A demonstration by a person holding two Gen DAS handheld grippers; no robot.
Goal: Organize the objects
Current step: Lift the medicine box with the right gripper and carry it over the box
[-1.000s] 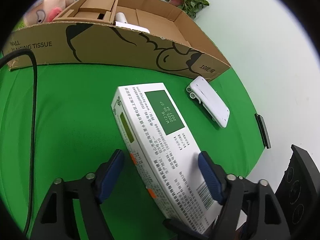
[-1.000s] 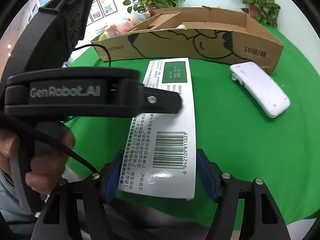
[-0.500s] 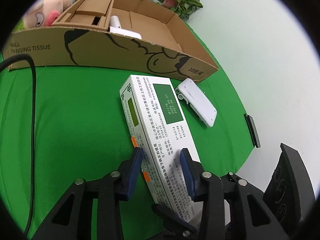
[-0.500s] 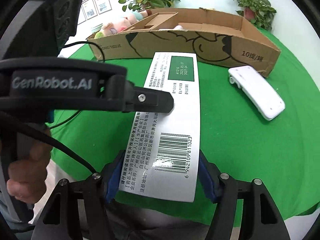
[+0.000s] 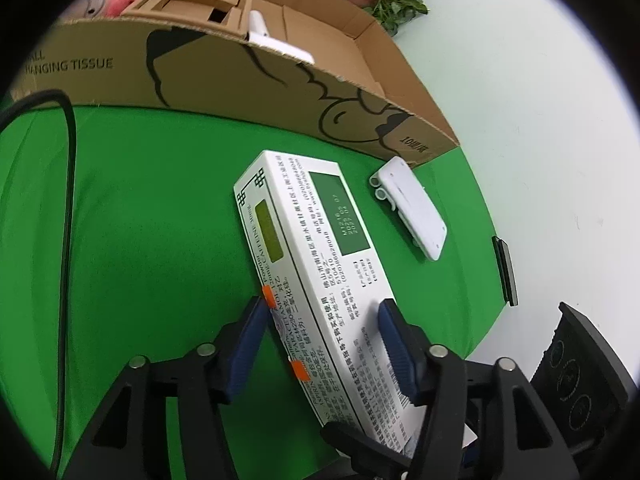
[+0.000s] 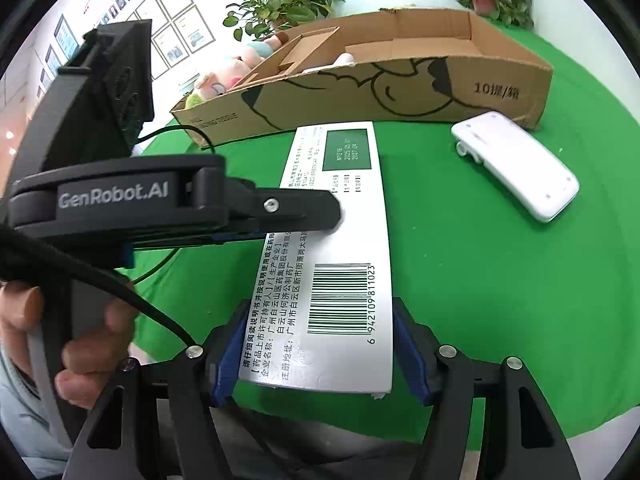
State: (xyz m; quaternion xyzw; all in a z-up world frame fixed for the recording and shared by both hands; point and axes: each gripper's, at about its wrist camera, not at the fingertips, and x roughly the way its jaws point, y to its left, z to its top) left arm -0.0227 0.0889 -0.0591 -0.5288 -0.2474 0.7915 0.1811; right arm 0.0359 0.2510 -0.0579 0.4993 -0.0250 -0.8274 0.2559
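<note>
A long white medicine box (image 5: 320,260) (image 6: 344,240) with a green panel and a barcode lies lengthwise over the green tabletop. My right gripper (image 6: 320,316) is shut on its near end, a blue pad pressed to each long side. My left gripper (image 5: 323,312) straddles the box's left upper edge. Its jaws are opening: one pad stands beside the box's side, the other over the top face. In the right wrist view one of its fingers (image 6: 312,212) reaches across the box's top. A hand (image 6: 80,344) holds the left gripper's handle.
A long open cardboard box (image 5: 240,76) (image 6: 360,88) stands behind, with smaller cartons and a white item inside. A white flat device (image 5: 412,208) (image 6: 516,164) lies to the right. A plush toy (image 6: 228,72), a black cable (image 5: 70,200) and potted plants (image 6: 280,8) are around.
The left gripper's jaws closed in on the box's edge half a second ago and have spread apart again. The right gripper kept its hold and the box stayed about where it was.
</note>
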